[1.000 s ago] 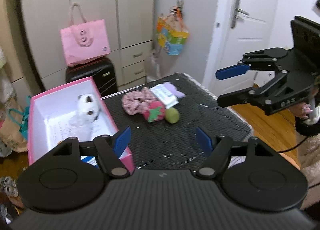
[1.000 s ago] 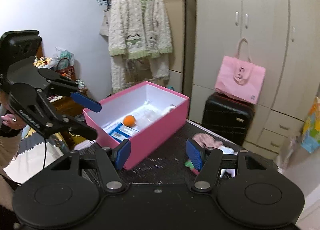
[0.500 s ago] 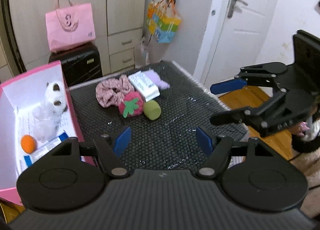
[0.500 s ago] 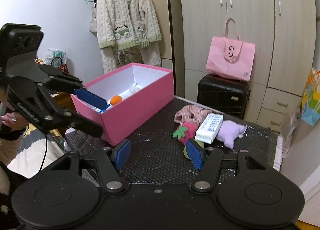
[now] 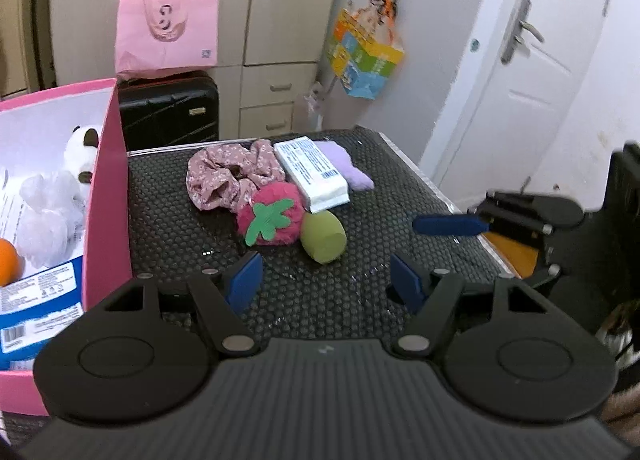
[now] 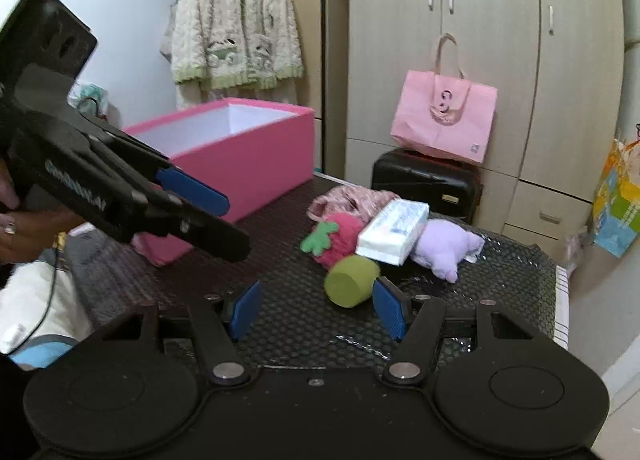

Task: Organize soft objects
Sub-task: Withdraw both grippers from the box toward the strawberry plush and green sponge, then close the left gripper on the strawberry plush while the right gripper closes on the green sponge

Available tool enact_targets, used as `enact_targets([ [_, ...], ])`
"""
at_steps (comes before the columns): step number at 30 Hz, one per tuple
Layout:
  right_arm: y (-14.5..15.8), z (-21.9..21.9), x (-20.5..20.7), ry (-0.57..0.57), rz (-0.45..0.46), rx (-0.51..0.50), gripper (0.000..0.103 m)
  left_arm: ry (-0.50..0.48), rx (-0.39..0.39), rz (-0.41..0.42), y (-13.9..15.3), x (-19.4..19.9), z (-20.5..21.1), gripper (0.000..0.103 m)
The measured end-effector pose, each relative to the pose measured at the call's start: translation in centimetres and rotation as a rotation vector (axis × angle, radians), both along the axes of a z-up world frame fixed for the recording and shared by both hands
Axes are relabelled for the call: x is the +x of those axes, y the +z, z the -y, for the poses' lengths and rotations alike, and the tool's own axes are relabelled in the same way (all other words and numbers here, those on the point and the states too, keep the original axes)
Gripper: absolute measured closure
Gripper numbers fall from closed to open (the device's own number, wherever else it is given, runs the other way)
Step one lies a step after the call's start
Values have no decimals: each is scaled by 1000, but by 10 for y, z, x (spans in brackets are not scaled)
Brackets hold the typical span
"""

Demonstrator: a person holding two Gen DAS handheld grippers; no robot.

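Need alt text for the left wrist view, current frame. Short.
The open, empty left gripper hovers over a black mat before a pile: strawberry plush, green sponge, floral scrunchie, tissue pack and purple plush. A pink box on the left holds a panda plush; the right gripper enters from the right.

- Ahead of my left gripper (image 5: 326, 286), the sponge (image 5: 323, 241) lies nearest, beside the strawberry plush (image 5: 269, 220).
- Behind those: scrunchie (image 5: 226, 180), tissue pack (image 5: 312, 174).
- The box (image 5: 110, 196) stands left.
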State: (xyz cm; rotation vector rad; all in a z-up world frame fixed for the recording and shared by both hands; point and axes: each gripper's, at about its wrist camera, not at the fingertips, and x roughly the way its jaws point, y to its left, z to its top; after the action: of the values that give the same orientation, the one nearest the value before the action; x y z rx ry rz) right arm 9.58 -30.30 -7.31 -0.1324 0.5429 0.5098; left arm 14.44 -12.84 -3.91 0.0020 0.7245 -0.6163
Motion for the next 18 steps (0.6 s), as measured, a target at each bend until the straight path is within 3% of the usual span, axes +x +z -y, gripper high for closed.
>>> enact_targets([
  [6, -18, 1, 27, -35, -50, 3, 36, 107, -3, 71, -12, 17, 9, 34],
  [10, -26, 0, 44, -48, -90, 59, 36, 147, -8, 63, -23, 33, 17, 34],
  [18, -35, -18, 62, -64, -104, 14, 36, 191, 8, 83, -41, 61, 27, 39],
])
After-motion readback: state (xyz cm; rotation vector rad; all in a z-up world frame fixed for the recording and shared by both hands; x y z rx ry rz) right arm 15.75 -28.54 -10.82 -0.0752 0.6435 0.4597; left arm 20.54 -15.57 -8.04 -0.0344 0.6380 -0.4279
